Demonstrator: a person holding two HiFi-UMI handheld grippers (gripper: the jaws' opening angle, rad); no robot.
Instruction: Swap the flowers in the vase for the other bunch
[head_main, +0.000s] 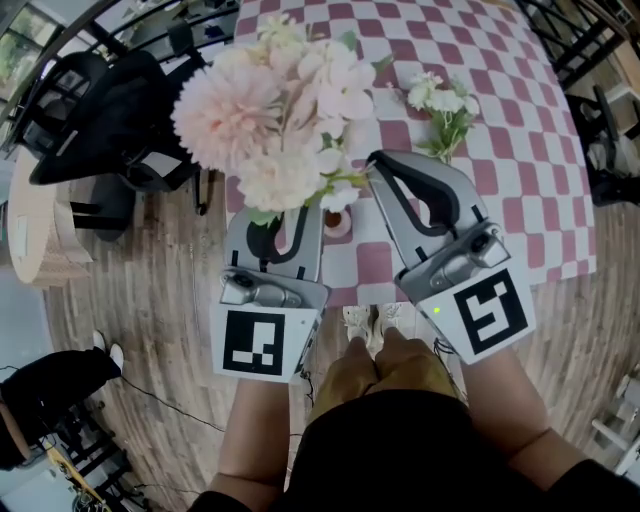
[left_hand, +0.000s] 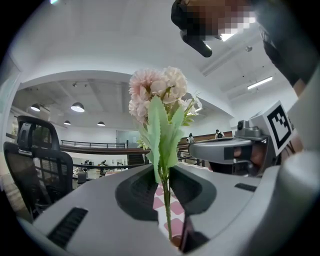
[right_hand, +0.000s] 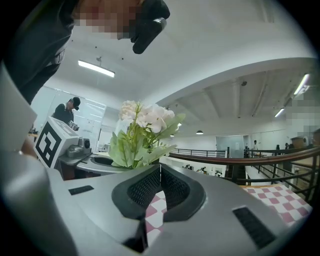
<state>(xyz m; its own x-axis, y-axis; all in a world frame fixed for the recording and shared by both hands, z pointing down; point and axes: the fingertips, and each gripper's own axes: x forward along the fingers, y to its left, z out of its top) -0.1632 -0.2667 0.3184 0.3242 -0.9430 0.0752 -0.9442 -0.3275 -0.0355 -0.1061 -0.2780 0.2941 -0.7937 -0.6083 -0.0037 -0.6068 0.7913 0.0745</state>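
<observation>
Left gripper view | left gripper (left_hand: 164, 185) jaws clamped on upright pink bunch (left_hand: 156, 95) stem | vase (head_main: 338, 223) just below stem | right gripper (right_hand: 160, 175) jaws together, empty

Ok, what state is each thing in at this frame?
vase: mostly hidden under the blooms.
pink flower bunch: upright, stem end at the vase.
white flower bunch: lying on the checked tablecloth.
left gripper: shut on the pink flower bunch's stem.
right gripper: shut, empty.

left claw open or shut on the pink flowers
Shut on the pink flowers: their stem sits pinched between the left claw's jaws.
</observation>
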